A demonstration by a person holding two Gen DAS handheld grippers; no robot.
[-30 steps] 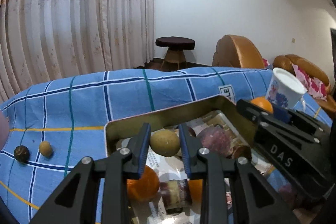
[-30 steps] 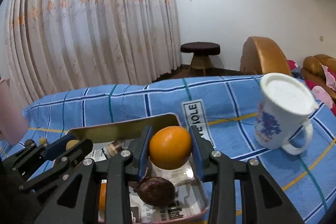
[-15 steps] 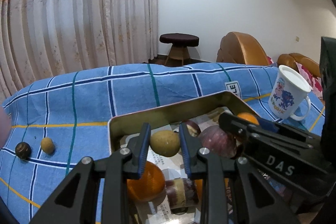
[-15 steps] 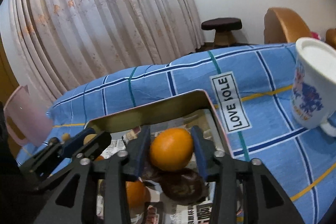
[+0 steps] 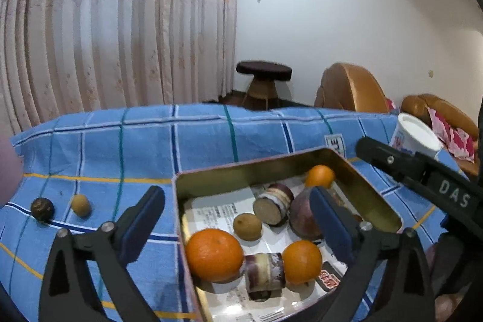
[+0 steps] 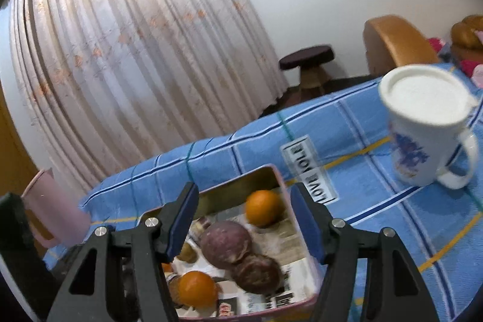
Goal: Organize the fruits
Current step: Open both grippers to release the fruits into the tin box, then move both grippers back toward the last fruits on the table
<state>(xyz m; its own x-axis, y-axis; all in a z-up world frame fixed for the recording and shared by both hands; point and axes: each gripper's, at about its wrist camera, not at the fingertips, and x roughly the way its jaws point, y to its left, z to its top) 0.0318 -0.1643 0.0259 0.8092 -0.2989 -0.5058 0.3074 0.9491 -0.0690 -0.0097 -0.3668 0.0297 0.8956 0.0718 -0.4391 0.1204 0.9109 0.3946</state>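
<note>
A gold metal tray [image 5: 265, 168] lined with printed paper stands on the blue checked cloth. It holds three oranges, a small tan fruit [image 5: 247, 227], purple fruits and cut cane pieces. My left gripper [image 5: 238, 222] is open and empty above the tray's near left part. My right gripper [image 6: 246, 221] is open and empty over the tray [image 6: 238, 186], above a purple fruit [image 6: 226, 240]. An orange [image 6: 263, 208] lies in the tray's far corner. A tan fruit [image 5: 81, 205] and a dark fruit [image 5: 42, 209] lie on the cloth left of the tray.
A white printed mug [image 6: 425, 135] stands right of the tray. A pink pitcher [image 6: 51, 216] stands at the left. A "LOVE SOLE" label [image 6: 308, 171] is sewn on the cloth. A stool [image 5: 264, 80] and brown sofas stand beyond the table.
Both grippers have opened. The left let the small tan fruit fall into the tray; the right let the orange drop into the tray's far corner. Both have drawn back a little.
</note>
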